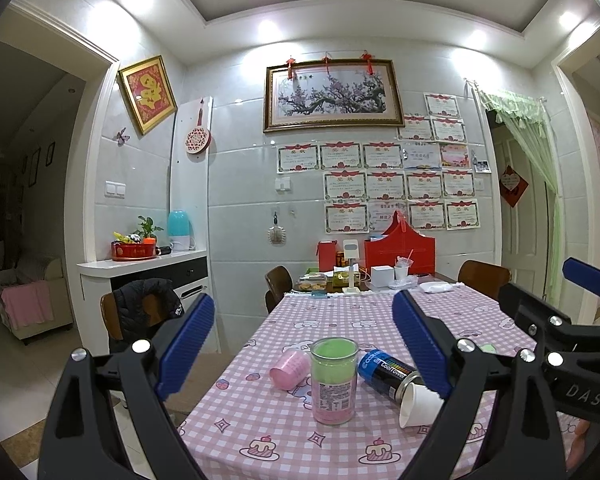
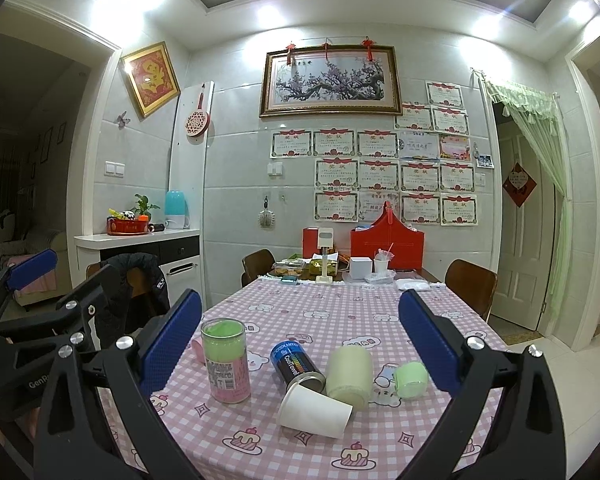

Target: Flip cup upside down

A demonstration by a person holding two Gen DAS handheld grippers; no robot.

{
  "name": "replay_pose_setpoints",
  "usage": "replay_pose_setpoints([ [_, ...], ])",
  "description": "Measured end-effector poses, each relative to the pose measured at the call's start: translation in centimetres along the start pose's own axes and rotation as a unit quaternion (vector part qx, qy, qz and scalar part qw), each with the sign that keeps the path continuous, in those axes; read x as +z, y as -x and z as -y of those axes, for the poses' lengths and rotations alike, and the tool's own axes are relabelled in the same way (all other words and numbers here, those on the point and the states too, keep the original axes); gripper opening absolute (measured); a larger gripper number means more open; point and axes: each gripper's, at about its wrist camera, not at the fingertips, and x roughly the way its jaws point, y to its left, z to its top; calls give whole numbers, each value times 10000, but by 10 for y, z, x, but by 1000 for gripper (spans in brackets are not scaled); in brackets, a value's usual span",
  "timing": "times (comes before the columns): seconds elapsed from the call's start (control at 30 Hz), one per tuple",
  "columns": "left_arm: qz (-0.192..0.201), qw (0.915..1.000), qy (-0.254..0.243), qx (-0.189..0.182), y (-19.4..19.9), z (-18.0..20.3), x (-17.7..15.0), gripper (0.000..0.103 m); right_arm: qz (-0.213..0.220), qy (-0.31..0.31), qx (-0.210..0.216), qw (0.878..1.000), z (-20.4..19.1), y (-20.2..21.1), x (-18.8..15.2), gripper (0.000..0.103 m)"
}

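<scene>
Family dining room in a lived-in home. White tiled wall; a framed plum-blossom painting (image 1: 333,95) hung with red knot charms, rows of red-bordered award certificates (image 1: 382,186) taped below it. A gold-framed red calligraphy piece (image 1: 148,94) hangs by an open doorway to a dim sitting room with a sofa (image 1: 28,298). Dining table under a pink checked cartoon tablecloth (image 2: 332,312), wooden chairs (image 2: 471,285) around it, a dark jacket (image 1: 148,304) over one. Snack boxes and red gift bags (image 1: 399,250) at the far end. Sideboard (image 1: 140,270) with potted plant and blue humidifier. Green lace door curtain (image 2: 540,152) on the right.
</scene>
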Motion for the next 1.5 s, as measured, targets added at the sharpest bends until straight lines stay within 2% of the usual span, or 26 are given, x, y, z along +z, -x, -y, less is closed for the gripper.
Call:
replay_pose_setpoints([
  [1.5, -21, 10000, -18, -6, -1, -4, -3, 89, -71, -11, -10, 10000, -1, -2, -11, 95],
])
